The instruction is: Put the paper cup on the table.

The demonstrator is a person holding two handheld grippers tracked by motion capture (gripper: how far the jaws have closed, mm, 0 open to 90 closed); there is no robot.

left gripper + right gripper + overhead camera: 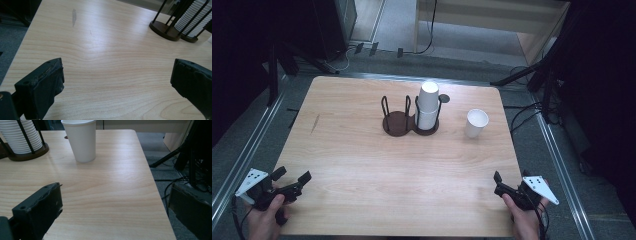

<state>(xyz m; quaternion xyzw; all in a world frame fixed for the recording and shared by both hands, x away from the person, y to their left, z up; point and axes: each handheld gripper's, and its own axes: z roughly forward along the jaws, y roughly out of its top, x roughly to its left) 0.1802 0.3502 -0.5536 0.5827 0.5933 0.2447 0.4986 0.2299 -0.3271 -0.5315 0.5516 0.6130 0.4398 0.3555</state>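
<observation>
We held our left tongs (292,182) and our right tongs (502,184) low at the near edge of the surface (362,150), one at each near corner. Both tongs were wide and held nothing, as we saw in the two gripper views, where bare wood lay between the jaws.

The loose paper cup (475,123) stood upright, well ahead of our right tongs and a little toward the middle. In the right gripper view the same cup (81,140) was straight ahead, far from the jaws, and nothing touched it.

The dark cup rack (409,120) stood farther off, ahead of and between both tongs. It had two round spots. The spot nearer our right tongs held a stack of cups (428,107). The spot nearer our left tongs looked bare, though the thin rods made it hard to be sure.

We thought the job was to put the loose cup with the others on the rack. It seemed none of that was done yet. We had to reach for the cup, pinch it, lift it and set it on the rack.
</observation>
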